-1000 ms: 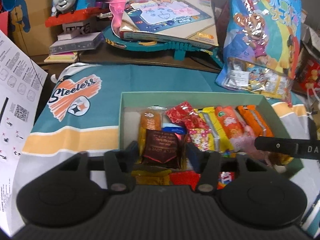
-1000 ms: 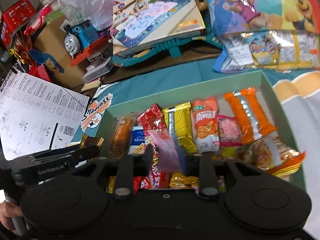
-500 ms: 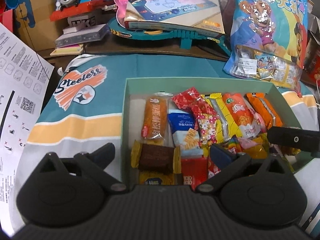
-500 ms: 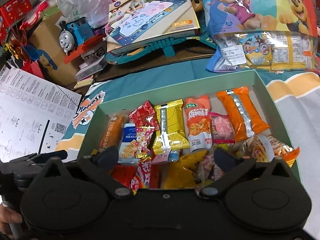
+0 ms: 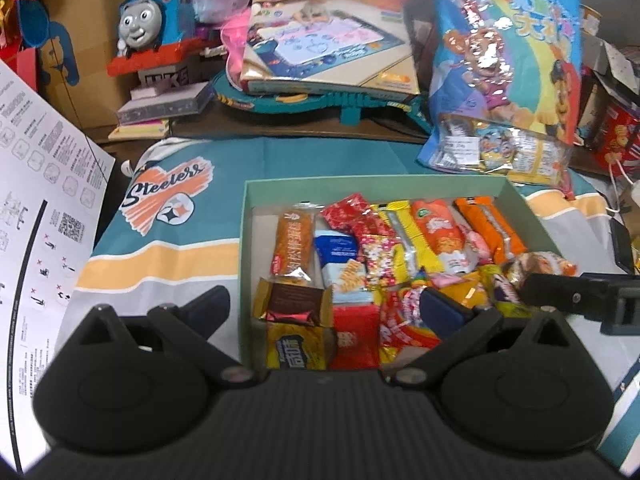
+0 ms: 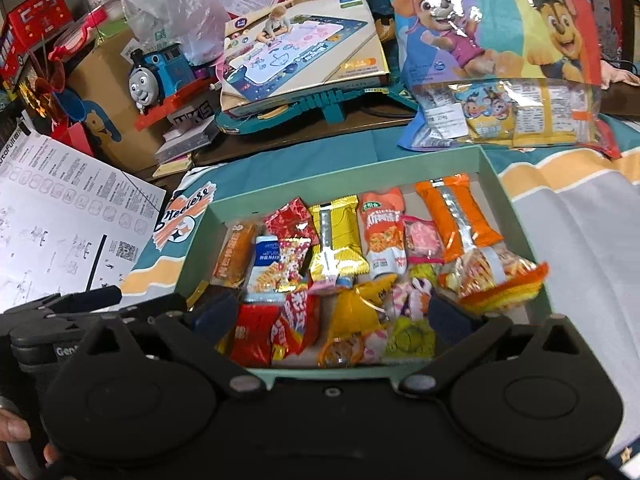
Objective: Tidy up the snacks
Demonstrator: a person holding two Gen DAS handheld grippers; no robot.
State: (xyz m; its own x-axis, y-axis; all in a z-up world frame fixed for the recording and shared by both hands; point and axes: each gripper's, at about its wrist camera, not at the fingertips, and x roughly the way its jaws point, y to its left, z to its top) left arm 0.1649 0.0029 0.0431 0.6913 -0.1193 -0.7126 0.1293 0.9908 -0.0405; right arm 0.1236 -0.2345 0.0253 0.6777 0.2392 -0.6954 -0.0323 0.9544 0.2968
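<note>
A pale green box on the teal cloth holds several wrapped snacks. My left gripper hangs open above the box's near left corner, with nothing between its fingers. Just ahead of it lies a brown chocolate packet on a yellow one. In the right wrist view the same box shows an orange packet and a yellow packet in the far row. My right gripper is open over the near edge and holds nothing. The left gripper's finger reaches in from the left.
A large cartoon snack bag leans behind the box on the right. A blue toy train and a drawing-mat box sit at the back. A printed sheet lies left. A hand shows bottom left.
Both grippers opened wide. The left let go of the brown chocolate packet and the right let go of a pinkish packet; both now lie in the box. Both grippers drew back and slightly up.
</note>
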